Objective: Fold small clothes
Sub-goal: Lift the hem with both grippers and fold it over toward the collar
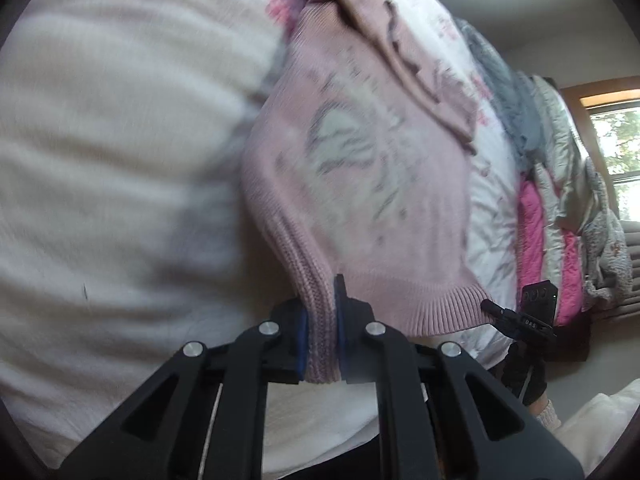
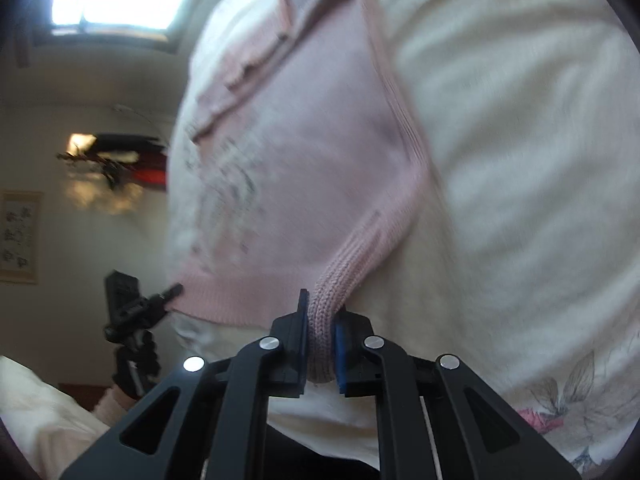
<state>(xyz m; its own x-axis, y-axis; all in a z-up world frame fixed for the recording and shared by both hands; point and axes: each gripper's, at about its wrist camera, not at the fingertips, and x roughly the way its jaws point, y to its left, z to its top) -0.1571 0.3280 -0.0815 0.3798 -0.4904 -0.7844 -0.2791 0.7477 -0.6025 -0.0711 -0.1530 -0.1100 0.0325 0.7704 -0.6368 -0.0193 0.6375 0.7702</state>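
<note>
**Pink knit pinched at both lower corners**

Pink sweater point(image 1: 360, 168) lies spread on the white bedding point(image 1: 100, 160), and I have each tool clamped on its ribbed hem: left gripper point(image 1: 322, 332) on one corner, right gripper point(image 2: 322, 344) on the other. I judge this two-corner hold lets me lift the hem evenly and carry it toward the neckline. Motion blur smears the printed design, and the sleeves are bunched at the far end, hard to make out.
</note>
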